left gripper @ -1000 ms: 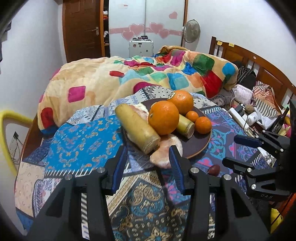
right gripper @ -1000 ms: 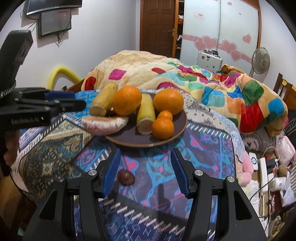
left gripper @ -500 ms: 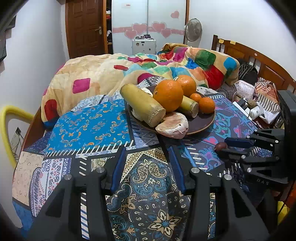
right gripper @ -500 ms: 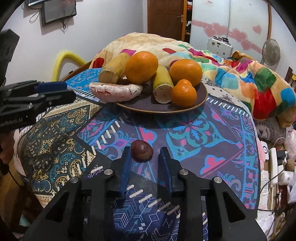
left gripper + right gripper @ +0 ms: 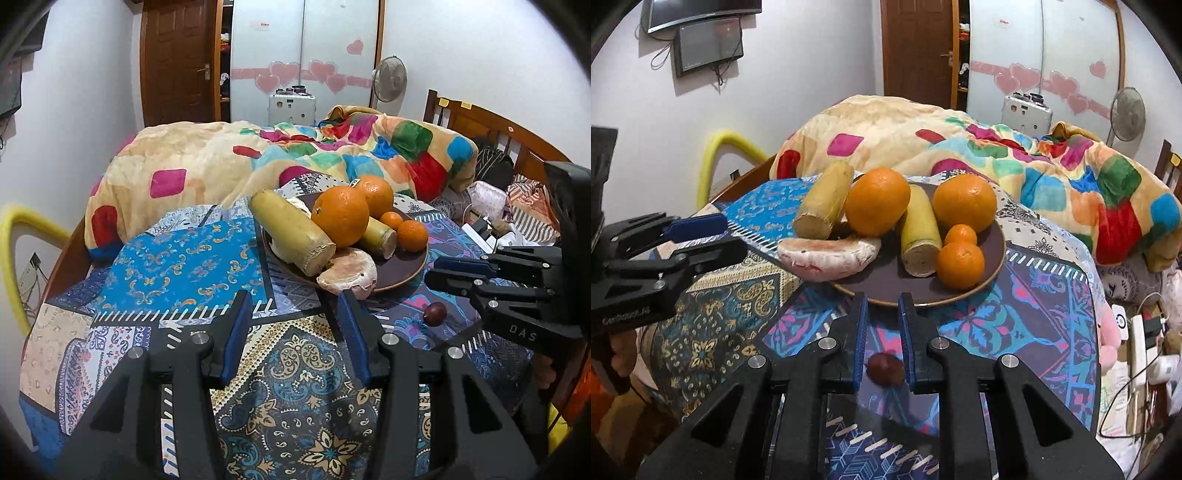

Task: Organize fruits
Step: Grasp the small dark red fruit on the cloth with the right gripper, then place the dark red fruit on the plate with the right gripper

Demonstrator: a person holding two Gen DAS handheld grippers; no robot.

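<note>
From the left wrist, the left gripper (image 5: 295, 317) hangs over the patterned bedspread (image 5: 177, 258) with its fingers apart and nothing between them. Just beyond its tips sits one dark brown plate (image 5: 410, 266). On it I count two large oranges (image 5: 341, 216), two small mandarins (image 5: 413, 235), two peeled yellow-green cane pieces (image 5: 295, 232) and one pale pink pomelo wedge (image 5: 349, 271) lying over the plate's near rim. To the right, the right gripper (image 5: 430, 275) reaches in from the side, fingers drawn together, with the letters "DAS" readable on its black body. One small dark red fruit (image 5: 435, 314) lies on the bedspread just below those fingertips, near the plate but off it. Whether the pads touch it I cannot tell from here. One fan (image 5: 389, 79) stands by the far wall.

From the right wrist, the right gripper (image 5: 882, 301) points at the plate's (image 5: 997, 240) near rim, its fingers nearly together. The dark red fruit (image 5: 885, 369) sits low between the fingers, close to their base, on the bedspread; the right pad looks to be against it, the left I cannot tell. The same count holds: two oranges (image 5: 877, 201), two mandarins (image 5: 960, 265), two cane pieces (image 5: 825, 201), one pomelo wedge (image 5: 827, 256). At far left the left gripper (image 5: 733, 236) shows fingers parted, with blurred writing on its body that I cannot read for certain.
</note>
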